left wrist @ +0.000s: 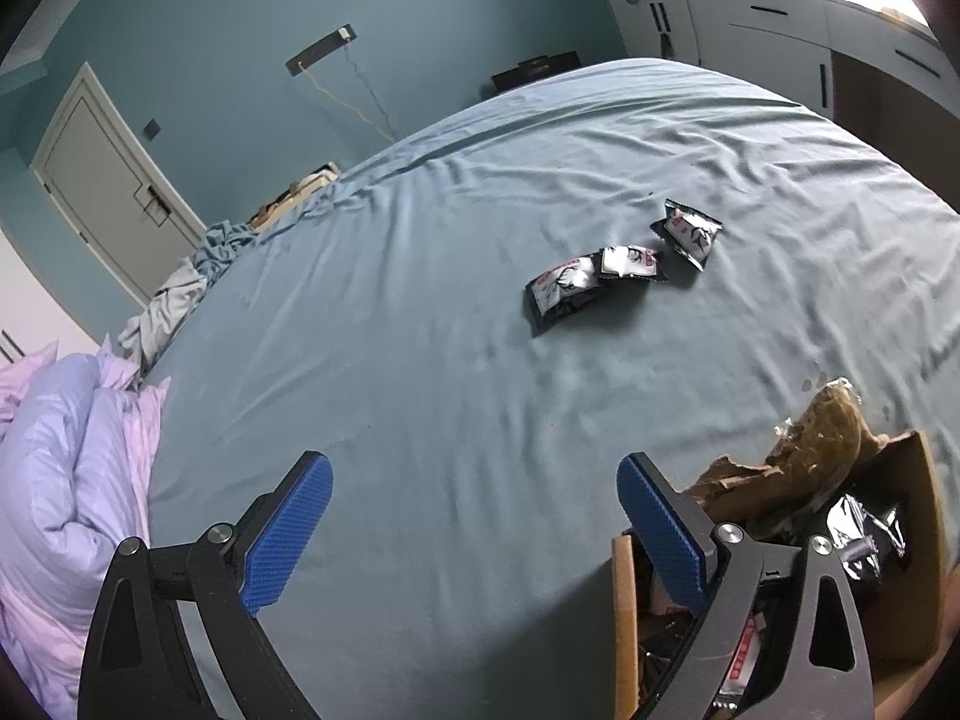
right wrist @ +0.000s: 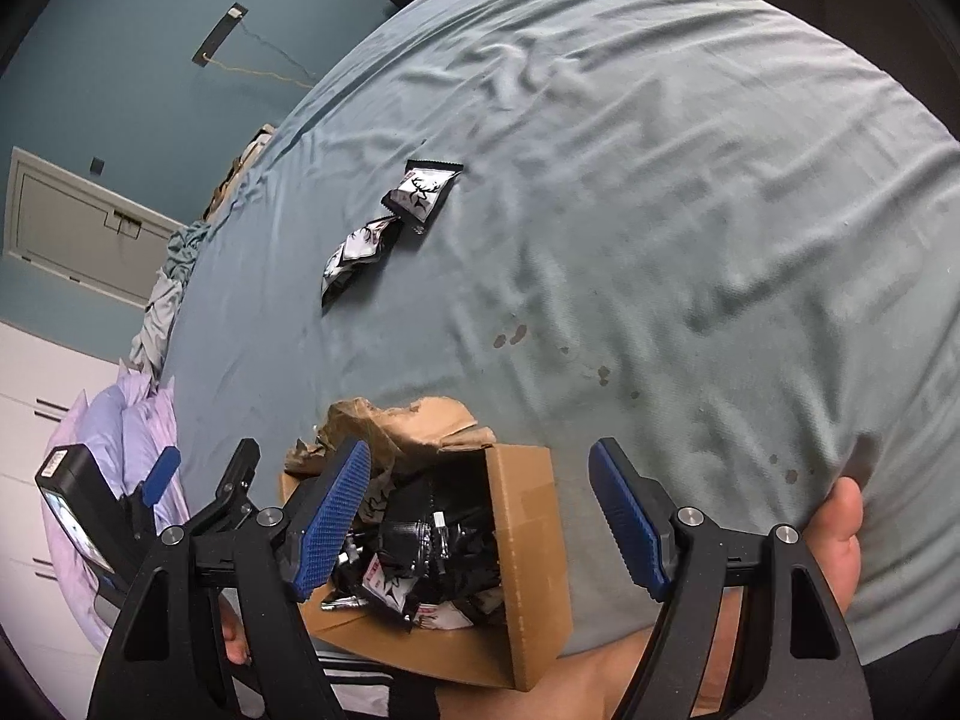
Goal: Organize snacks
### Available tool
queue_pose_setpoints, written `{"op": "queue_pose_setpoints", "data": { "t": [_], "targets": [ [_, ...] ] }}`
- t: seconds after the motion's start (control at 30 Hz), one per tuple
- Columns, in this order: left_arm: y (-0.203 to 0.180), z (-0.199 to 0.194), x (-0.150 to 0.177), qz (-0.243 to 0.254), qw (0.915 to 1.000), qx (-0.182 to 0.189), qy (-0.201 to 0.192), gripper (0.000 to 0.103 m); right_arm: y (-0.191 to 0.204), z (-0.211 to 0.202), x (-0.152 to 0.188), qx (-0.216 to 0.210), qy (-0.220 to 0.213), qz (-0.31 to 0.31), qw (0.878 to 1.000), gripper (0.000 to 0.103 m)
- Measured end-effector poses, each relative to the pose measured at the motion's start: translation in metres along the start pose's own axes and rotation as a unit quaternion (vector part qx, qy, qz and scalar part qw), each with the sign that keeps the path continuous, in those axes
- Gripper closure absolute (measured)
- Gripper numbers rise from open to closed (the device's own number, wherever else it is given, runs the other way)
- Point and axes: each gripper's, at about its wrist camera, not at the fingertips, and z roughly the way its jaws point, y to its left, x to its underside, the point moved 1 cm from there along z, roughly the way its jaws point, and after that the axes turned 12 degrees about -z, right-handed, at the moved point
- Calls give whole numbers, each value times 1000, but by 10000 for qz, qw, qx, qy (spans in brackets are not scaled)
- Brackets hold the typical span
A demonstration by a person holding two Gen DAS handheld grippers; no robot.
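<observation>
While both grippers, left (left wrist: 474, 483) and right (right wrist: 480, 468), gape wide with nothing between their pads, three packets (left wrist: 624, 264) lie in a row on the bed (left wrist: 420, 330), well apart from the box (right wrist: 528, 516) holding more

Our right claw (right wrist: 480, 522) is wide open over a box (right wrist: 528, 570) full of snack packs (right wrist: 414, 546). The box sits on the bed (right wrist: 660, 240). Farther off, two packs (right wrist: 390, 222) lie touching on the sheet.
</observation>
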Motion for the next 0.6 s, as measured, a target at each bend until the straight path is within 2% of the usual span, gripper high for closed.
{"op": "queue_pose_setpoints", "data": {
  "t": [0.6],
  "targets": [
    [1,0,0,-24,10000,-9,14,5,10,0,2,152,32,-268,9995,28]
  ]
}}
